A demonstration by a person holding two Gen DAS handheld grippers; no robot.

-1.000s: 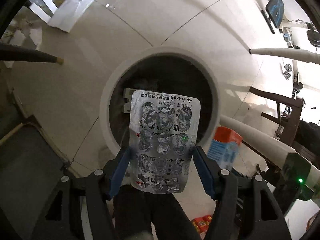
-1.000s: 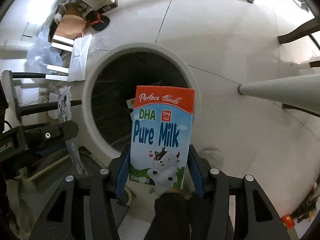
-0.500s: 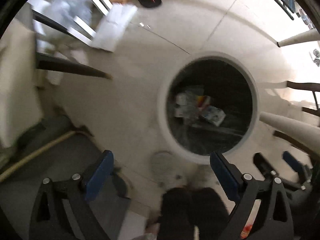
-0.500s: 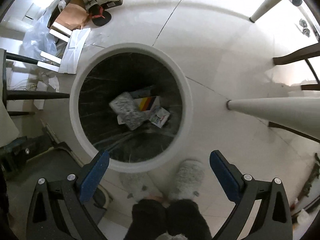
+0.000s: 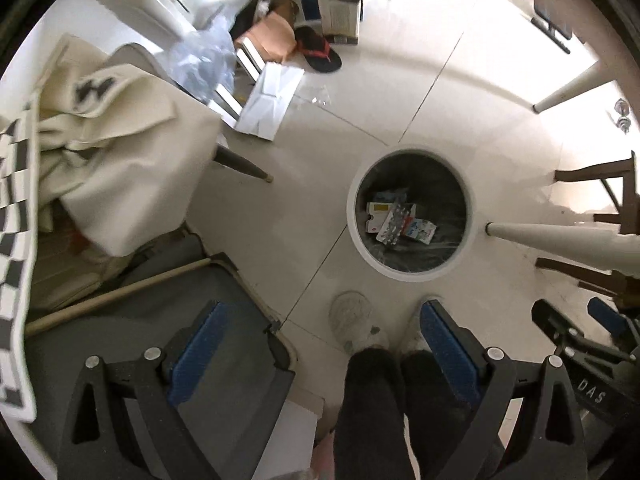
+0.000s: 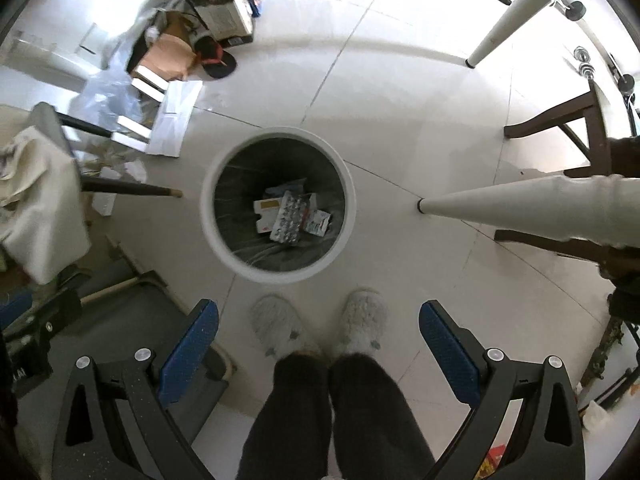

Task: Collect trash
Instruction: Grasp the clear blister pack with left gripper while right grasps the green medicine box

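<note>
Both items are released since one second ago: the left gripper (image 5: pixel 316 350) and the right gripper (image 6: pixel 318 344) are now held wide open and empty, raised higher above the trash bin (image 6: pixel 208 216). Ahead of the right gripper's fingers, the blister pack (image 6: pixel 289 218) and the milk carton (image 6: pixel 318 222) are seen lying in the bin on a flat box (image 6: pixel 265 210). Remaining trash may be missed, because the floor behind is cluttered.
</note>
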